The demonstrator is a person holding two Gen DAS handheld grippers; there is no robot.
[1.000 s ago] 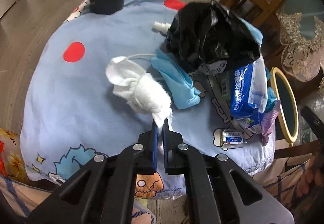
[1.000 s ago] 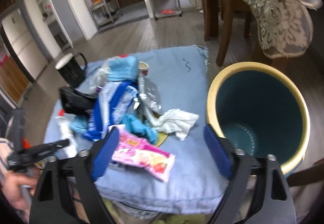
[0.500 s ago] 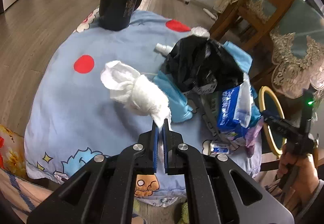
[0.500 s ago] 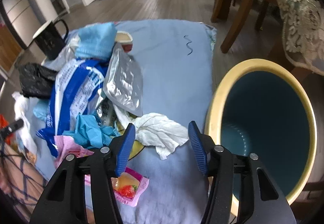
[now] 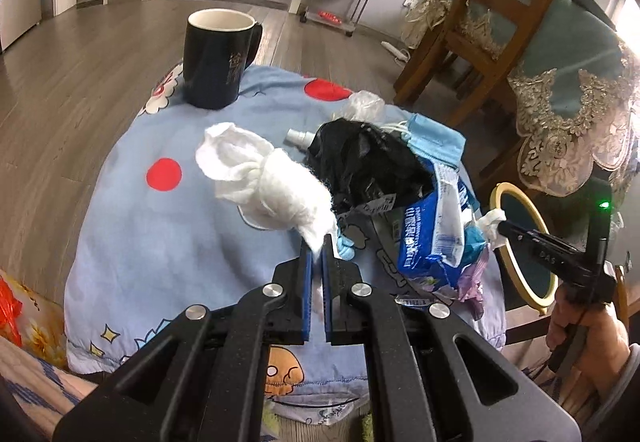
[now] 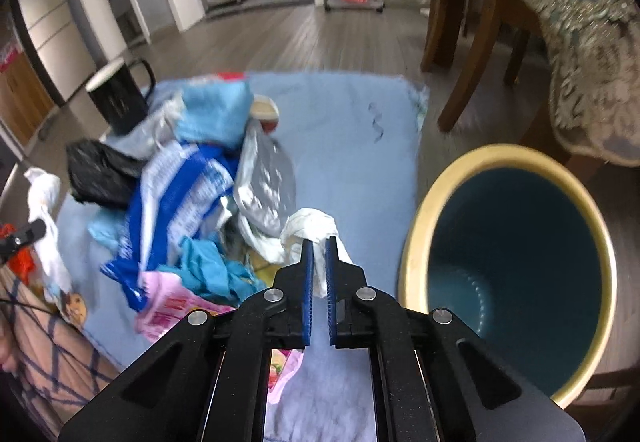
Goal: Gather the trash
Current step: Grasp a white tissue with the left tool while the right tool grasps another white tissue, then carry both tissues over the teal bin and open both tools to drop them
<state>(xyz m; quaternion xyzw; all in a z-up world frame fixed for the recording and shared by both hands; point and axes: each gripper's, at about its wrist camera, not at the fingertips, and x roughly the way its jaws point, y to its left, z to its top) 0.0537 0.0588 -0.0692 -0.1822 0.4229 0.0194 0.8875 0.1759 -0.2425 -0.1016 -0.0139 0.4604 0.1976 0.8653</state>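
Note:
My left gripper (image 5: 316, 248) is shut on a white cotton wad (image 5: 264, 178) and holds it above the blue cloth (image 5: 168, 242). My right gripper (image 6: 319, 248) is shut on a crumpled white tissue (image 6: 310, 228), just left of the yellow-rimmed teal bin (image 6: 516, 262). The bin also shows in the left wrist view (image 5: 520, 242). A trash pile lies on the cloth: black bag (image 5: 360, 166), blue-white wrapper (image 6: 180, 182), silver pouch (image 6: 266, 182), pink packet (image 6: 172, 306), blue masks (image 6: 212, 110).
A black mug stands at the cloth's far corner (image 5: 218, 58) and shows in the right wrist view (image 6: 118, 98). Wooden chairs (image 5: 492, 22) and a lace-trimmed table (image 6: 580, 22) stand behind the bin. Metal shelves are at the back.
My right gripper closed from wide open onto the white tissue. My left gripper lifted the cotton wad higher above the cloth.

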